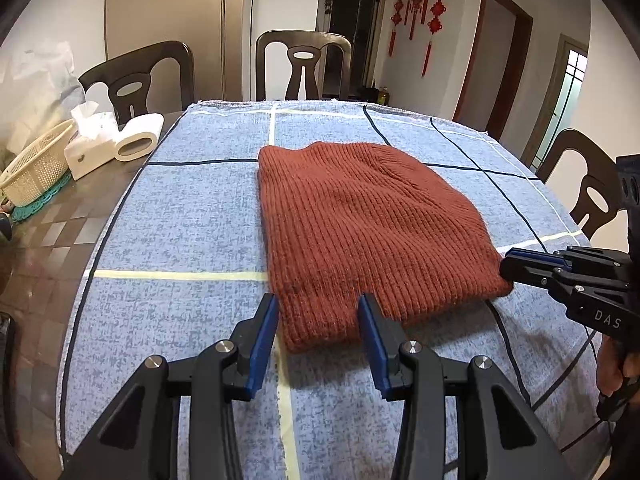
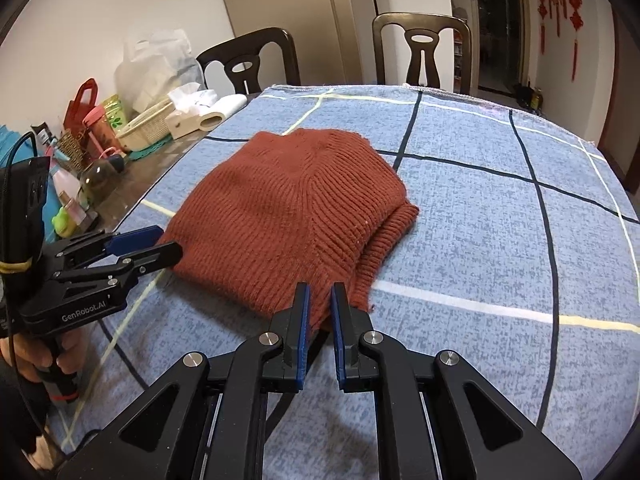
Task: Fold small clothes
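nearest your left hand, the left gripper (image 1: 318,316) stands part open, its blue pads straddling the near left corner of the rust-red ribbed knit hat (image 1: 360,224); the knit lies between the fingers, but neither pad looks pressed against it, so you hold nothing there. at your right hand, the right gripper (image 2: 319,304) is nearly shut, and its pads pinch the near edge of that same hat by its right corner, the wool bunching a little between the tips. you have one corner caught and the other only framed.

just beyond the fingers, the hat lies flat on the blue-grey checked cloth with dark and pale lines (image 1: 180,208), brim edge toward you, crown pointing away, roughly in the middle of the covered table. it looks still unfolded, so the step in hand is taking hold of the near edge before the first fold.

your next move, as i judge it, calls for closing the left pads on their corner, then lifting both corners together and evenly, carrying the near edge over toward the crown. keep the hands level, or the soft knit may skew or slip.

farther off to the left on the bare dark tabletop sit a white tissue box (image 1: 90,144) and a cream woven plastic basket (image 1: 36,164), well clear of the work; dark wooden chairs (image 1: 304,64) stand behind the table
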`<state>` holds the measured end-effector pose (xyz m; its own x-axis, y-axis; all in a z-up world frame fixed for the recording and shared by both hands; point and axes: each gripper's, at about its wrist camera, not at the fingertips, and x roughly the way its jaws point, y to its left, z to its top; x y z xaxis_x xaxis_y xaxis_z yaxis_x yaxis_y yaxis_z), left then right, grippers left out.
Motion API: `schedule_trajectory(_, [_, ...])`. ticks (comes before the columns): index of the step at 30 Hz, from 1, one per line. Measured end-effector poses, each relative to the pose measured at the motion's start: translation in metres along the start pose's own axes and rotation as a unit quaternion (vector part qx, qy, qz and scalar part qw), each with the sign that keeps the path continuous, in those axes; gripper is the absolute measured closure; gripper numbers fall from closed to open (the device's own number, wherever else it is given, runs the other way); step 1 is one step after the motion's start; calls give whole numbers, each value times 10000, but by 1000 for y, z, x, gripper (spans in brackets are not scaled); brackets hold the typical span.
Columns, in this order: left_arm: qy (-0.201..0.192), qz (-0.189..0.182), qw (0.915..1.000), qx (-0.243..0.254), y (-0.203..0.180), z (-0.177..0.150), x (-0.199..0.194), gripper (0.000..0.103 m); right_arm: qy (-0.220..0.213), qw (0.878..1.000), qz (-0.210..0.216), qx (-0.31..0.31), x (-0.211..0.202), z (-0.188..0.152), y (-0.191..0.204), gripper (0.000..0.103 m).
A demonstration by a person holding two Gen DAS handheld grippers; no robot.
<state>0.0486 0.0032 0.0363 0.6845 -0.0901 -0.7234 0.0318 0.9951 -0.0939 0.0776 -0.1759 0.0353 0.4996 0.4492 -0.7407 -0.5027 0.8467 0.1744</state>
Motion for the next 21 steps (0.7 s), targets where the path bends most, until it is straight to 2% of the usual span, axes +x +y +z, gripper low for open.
schedule_trajectory(3, [17, 33, 10000, 34, -1, -3, -3, 59, 3, 10000, 1, -62, -3, -4, 4, 87])
schedule_trajectory(8, [55, 125, 9999, 84, 0, -11, -8, 59, 61, 9999, -29, -153, -6, -12, 9, 86])
schedule_trajectory(10, [88, 165, 9998, 95, 1, -15, -10, 59, 71, 9998, -59, -180, -8, -17, 10, 77])
schedule_trajectory(11, [107, 192, 9997, 102, 2, -17, -10, 59, 83, 9998, -75, -177, -9, -19, 10, 68])
schedule_trajectory(12, [130, 226, 9996, 106, 3, -18, -10, 59, 94, 9998, -85, -161, -10, -22, 9, 63])
schedule_trajectory(16, [215, 334, 9991, 128, 7, -24, -10, 54, 112, 9998, -141, -116, -13, -28, 9, 63])
schedule_trajectory(21, [342, 360, 9987, 89, 10, -31, -6, 52, 218, 9991, -306, -198, -11, -38, 11, 63])
